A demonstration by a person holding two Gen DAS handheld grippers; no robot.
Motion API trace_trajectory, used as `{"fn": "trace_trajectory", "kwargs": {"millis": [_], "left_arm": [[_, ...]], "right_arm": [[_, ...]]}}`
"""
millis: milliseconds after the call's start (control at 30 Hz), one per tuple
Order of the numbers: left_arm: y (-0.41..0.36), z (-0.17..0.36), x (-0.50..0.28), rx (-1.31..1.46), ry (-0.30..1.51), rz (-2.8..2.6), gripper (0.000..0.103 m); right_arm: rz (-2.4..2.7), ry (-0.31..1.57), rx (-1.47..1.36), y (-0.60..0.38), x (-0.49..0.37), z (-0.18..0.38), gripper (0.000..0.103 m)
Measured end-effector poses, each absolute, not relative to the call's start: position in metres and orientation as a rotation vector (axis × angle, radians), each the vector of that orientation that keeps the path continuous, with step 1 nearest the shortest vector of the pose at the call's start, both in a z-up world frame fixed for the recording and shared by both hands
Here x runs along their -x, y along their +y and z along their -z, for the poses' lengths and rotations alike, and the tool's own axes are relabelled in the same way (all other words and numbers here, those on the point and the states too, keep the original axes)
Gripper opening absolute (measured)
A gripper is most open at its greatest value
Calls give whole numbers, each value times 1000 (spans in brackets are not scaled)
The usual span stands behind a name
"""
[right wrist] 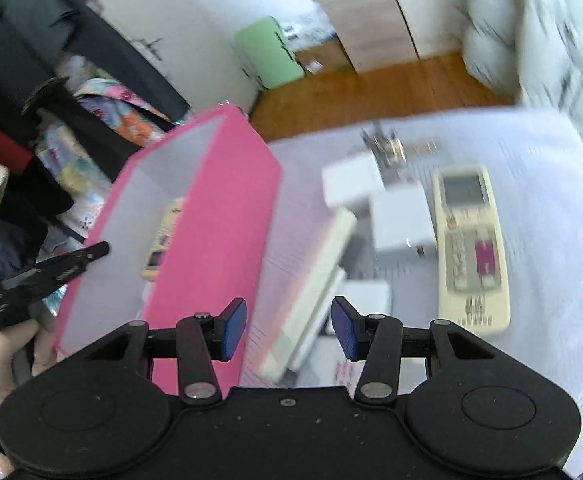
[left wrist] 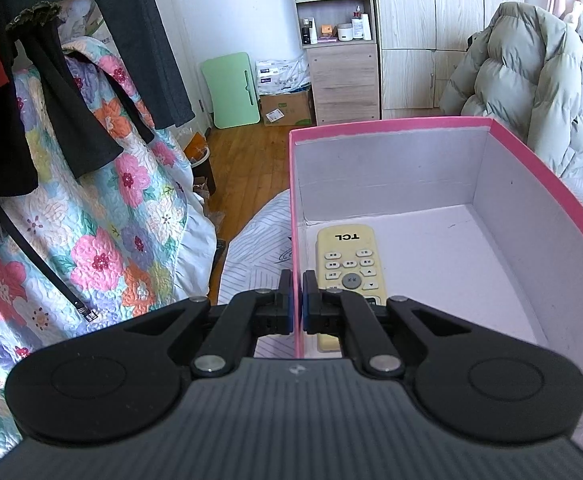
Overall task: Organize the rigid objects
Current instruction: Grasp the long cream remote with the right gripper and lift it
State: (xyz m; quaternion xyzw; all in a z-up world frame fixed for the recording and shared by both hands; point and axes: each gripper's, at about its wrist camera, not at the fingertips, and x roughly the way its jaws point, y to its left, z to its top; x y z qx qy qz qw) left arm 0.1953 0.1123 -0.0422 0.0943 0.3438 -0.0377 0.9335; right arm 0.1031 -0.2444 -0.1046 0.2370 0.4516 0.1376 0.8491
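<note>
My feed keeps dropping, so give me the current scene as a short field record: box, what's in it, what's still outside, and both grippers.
container: pink cardboard box with white inside, open top, on the bed
in box: cream TCL remote control, lying flat by the left wall
outside box: large cream remote with a screen; white square adapters; long cream slab beside the box; all blurred
left gripper: shut on the box's left wall
right gripper: open, empty

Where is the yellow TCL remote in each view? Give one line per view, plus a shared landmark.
Left wrist: yellow TCL remote lies inside the box, low centre, near its left wall.
Right wrist: same remote, blurred, left of centre, inside the box.
Shared landmark: the pink box.
</note>
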Motion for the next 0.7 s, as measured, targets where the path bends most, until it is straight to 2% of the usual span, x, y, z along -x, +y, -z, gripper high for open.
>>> {"fn": "trace_trajectory", "kwargs": {"millis": [133, 333, 533, 600, 700], "left_arm": [[110, 42, -194, -200, 703, 75, 4], [109, 41, -193, -206, 702, 73, 4], [108, 41, -193, -208, 701, 71, 4], [109, 41, -193, -210, 702, 69, 4], [109, 41, -193, -209, 701, 69, 4]], "right_arm": [[-284, 969, -527, -237, -107, 127, 53], [-217, 888, -354, -222, -132, 128, 53], [-252, 895, -409, -226, -171, 145, 53], [-271, 859, -389, -225, -171, 142, 29], [-305, 758, -403, -226, -161, 129, 24]]}}
